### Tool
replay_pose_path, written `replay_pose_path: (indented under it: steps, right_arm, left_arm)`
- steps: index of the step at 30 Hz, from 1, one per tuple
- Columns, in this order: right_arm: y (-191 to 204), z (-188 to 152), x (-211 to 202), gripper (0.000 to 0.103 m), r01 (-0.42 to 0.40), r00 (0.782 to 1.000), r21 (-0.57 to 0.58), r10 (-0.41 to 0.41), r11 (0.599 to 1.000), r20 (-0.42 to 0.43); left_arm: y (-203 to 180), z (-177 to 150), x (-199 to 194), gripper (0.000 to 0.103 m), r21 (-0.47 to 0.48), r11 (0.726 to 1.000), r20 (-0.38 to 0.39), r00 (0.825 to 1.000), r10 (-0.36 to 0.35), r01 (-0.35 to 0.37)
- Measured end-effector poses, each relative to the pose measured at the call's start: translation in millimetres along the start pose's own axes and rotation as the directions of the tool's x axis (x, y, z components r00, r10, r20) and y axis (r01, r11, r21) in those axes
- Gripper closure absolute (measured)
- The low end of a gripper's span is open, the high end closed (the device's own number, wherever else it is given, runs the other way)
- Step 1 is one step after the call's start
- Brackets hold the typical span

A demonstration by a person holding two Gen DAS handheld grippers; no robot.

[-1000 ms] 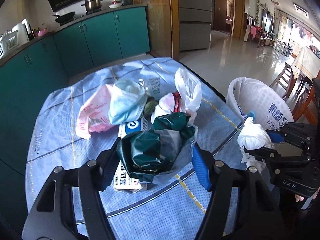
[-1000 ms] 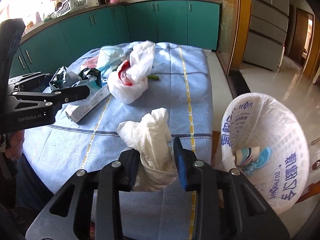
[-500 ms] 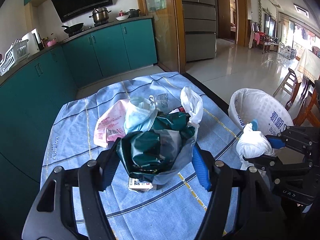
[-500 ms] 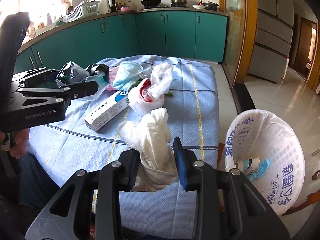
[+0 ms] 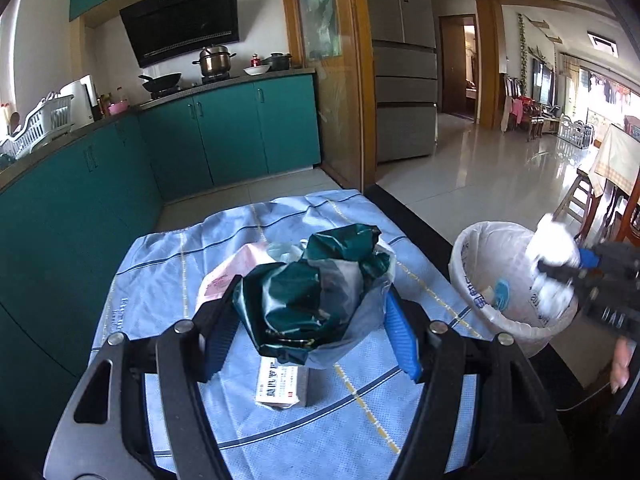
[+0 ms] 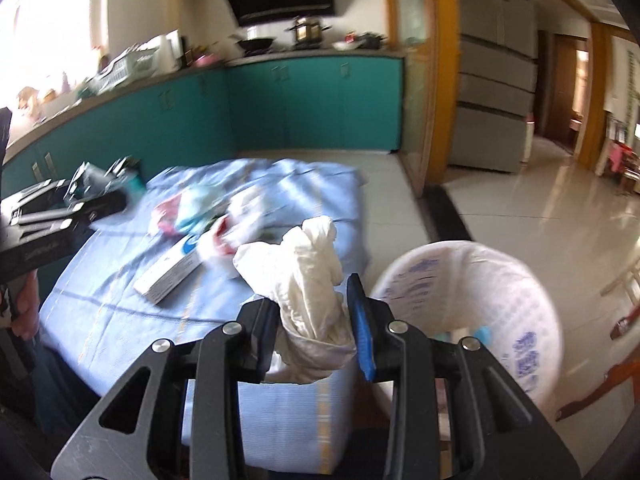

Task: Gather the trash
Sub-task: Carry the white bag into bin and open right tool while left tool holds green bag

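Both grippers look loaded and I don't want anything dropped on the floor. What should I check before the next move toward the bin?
1. Right gripper clamped on the white crumpled wad: ok.
2. Left gripper clamped on the dark green bag: ok.
3. Lined waste bin open-mouthed, beside the table: ok.
4. Room left in the bin: ok, only a few scraps at the bottom.
5. Wad directly over the bin mouth: cannot tell.
6. Table cleared: not ok, the white box and bags remain.

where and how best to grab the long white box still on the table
Grip the white box across its narrow width near the middle, coming from above. It lies flat on the blue cloth with both long sides clear; its far end meets the white-and-red bag.
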State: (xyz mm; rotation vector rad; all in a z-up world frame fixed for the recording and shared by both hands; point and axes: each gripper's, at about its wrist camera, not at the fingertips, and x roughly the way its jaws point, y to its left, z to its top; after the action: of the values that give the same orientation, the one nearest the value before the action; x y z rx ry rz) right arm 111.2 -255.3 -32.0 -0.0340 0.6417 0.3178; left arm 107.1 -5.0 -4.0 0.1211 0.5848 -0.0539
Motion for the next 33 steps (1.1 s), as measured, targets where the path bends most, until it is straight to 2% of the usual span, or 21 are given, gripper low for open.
replay_pose_path:
  steps: [7, 13, 18, 21, 26, 33]
  right_arm:
    - [-67.3, 2.8, -20.4, 0.069, 0.140, 0.988, 0.136, -0.147, 0.981, 0.040]
    - [-100.3, -5.5, -18.6, 0.069, 0.230, 0.972, 0.192, -0.235, 0.954, 0.006]
    - [-108.2, -19.8, 0.6, 0.069, 0.224, 0.975, 0.223, -0.220, 0.949, -0.043]
    - [-104.2, -21.4, 12.6, 0.069, 0.194, 0.981, 0.216, -0.186, 0.957, -0.056]
    - [-92.1, -18.3, 24.3, 0.069, 0.155, 0.988, 0.196, -0.148, 0.968, -0.050]
    - [-95.7, -21.5, 25.9, 0.069, 0.177, 0.983, 0.188, -0.167, 0.966, -0.069]
  left_arm:
    - [-29.4, 9.8, 18.2, 0.036, 0.027, 0.996, -0.027, 0.996, -0.087, 0.088]
    - [-56.4, 10.4, 35.7, 0.036, 0.043, 0.988, -0.064, 0.987, -0.146, 0.149]
    - [-64.9, 4.8, 40.4, 0.036, 0.066, 0.989, -0.083, 0.989, -0.125, 0.130]
    - [-54.6, 2.8, 39.1, 0.036, 0.055, 0.994, -0.079, 0.993, -0.085, 0.089]
    - [-35.6, -2.3, 45.6, 0.036, 0.016, 0.998, -0.113, 0.992, -0.056, 0.058]
    - [-20.4, -11.7, 51.2, 0.036, -0.005, 1.000, -0.137, 0.990, -0.030, 0.029]
